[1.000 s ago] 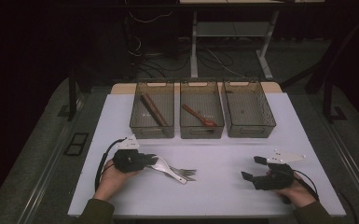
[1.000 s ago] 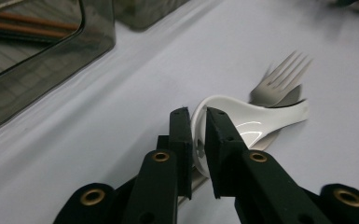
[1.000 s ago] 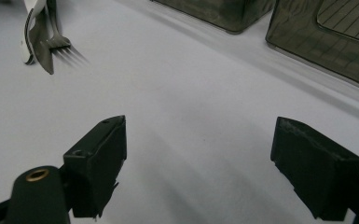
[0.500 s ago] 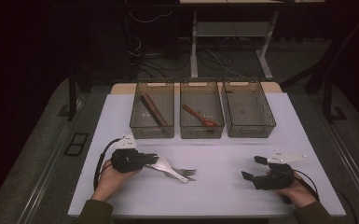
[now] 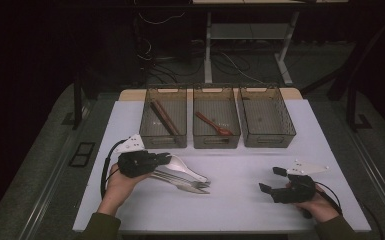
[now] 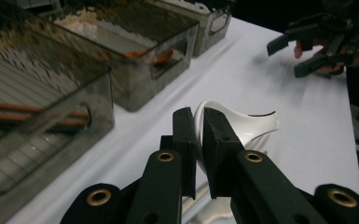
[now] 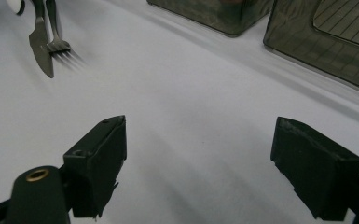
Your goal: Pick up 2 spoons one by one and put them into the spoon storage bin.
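A white soup spoon (image 5: pixel 189 171) (image 6: pixel 245 125) is pinched by its handle in my left gripper (image 5: pixel 167 160) (image 6: pixel 199 127), which is shut on it and holds it just above the white table (image 5: pixel 240 210). The bowl of the spoon points right. Under it a metal knife (image 5: pixel 180 186) (image 7: pixel 41 46) and a fork (image 5: pixel 192 183) (image 7: pixel 58 43) lie side by side on the table. At the table's front right my right gripper (image 5: pixel 271 179) (image 7: pixel 199 156) (image 6: pixel 303 51) rests open with nothing between its jaws.
Three smoky clear bins stand in a row at the back. The left bin (image 5: pixel 162 143) holds brown sticks (image 5: pixel 162 117), the middle bin (image 5: pixel 216 143) a red spoon (image 5: pixel 214 124), and the right bin (image 5: pixel 267 142) looks bare. Dark floor surrounds the table.
My left gripper has risen a little with the white spoon, lifting it off the knife and fork. The right gripper has stayed where it was.
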Available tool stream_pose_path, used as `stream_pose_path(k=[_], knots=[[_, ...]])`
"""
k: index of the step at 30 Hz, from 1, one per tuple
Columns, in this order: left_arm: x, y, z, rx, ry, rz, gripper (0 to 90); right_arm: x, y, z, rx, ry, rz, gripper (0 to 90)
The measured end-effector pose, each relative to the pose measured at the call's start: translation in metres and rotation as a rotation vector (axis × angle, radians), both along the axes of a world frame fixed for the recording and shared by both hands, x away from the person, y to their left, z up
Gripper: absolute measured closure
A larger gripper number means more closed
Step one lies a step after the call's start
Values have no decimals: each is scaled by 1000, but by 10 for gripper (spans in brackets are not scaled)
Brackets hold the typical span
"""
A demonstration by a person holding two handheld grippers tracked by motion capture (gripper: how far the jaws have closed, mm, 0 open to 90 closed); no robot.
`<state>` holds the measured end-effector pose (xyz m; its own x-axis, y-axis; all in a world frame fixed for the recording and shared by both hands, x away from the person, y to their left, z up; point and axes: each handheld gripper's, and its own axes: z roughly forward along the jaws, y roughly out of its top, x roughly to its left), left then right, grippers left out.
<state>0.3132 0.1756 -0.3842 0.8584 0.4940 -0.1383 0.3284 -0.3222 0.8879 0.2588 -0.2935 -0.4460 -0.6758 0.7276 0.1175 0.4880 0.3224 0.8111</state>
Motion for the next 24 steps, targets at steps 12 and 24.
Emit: stream_pose_path(k=[12, 24], knots=[[44, -41, 30, -24, -82, 56, 830, 0, -1, 0, 4, 2, -6, 179], [95, -81, 34, -10, -122, 147, 829, 0, -2, 0, 7, -3, -5, 179]])
